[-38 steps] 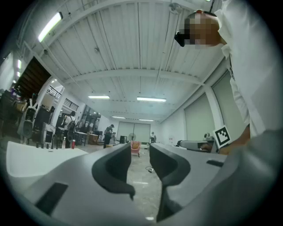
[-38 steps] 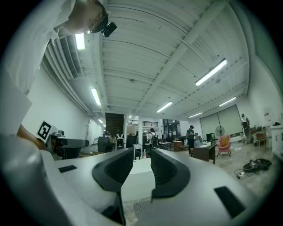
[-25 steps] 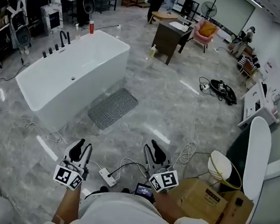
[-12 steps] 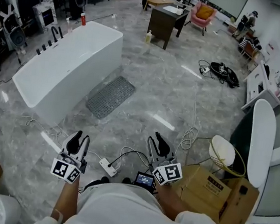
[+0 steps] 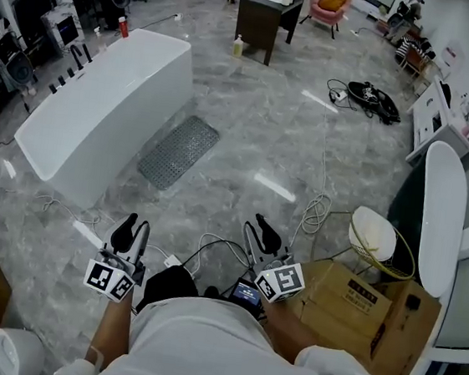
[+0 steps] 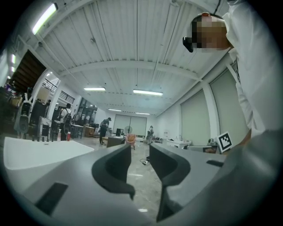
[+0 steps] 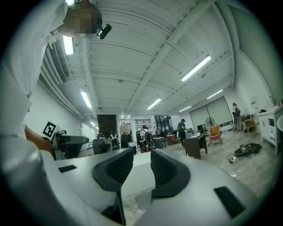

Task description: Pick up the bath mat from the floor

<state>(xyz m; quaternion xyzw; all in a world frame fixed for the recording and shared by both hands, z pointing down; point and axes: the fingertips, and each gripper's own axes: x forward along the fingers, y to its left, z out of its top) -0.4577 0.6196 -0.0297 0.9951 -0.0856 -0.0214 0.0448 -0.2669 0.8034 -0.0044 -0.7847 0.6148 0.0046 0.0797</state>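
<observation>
The grey studded bath mat (image 5: 179, 151) lies flat on the marble floor beside the white bathtub (image 5: 100, 108), far ahead of both grippers. A sliver of the bath mat (image 7: 142, 199) shows low between the right jaws. My left gripper (image 5: 130, 233) is held near my body at lower left, jaws apart with nothing between them. My right gripper (image 5: 261, 233) is at lower centre, also open and empty. In the left gripper view the left gripper (image 6: 139, 165) points across the room along the floor. The right gripper (image 7: 141, 167) points toward the tub.
A white power strip (image 5: 170, 262) and cables lie on the floor just ahead of me. A cardboard box (image 5: 353, 309) and wire basket (image 5: 379, 245) stand at my right. A dark desk (image 5: 267, 14), a pink chair (image 5: 330, 0) and people are at the far end.
I have moved forward a little; the tub, mat and power strip have slid toward me in the head view. Both grippers keep the same pose and opening.
</observation>
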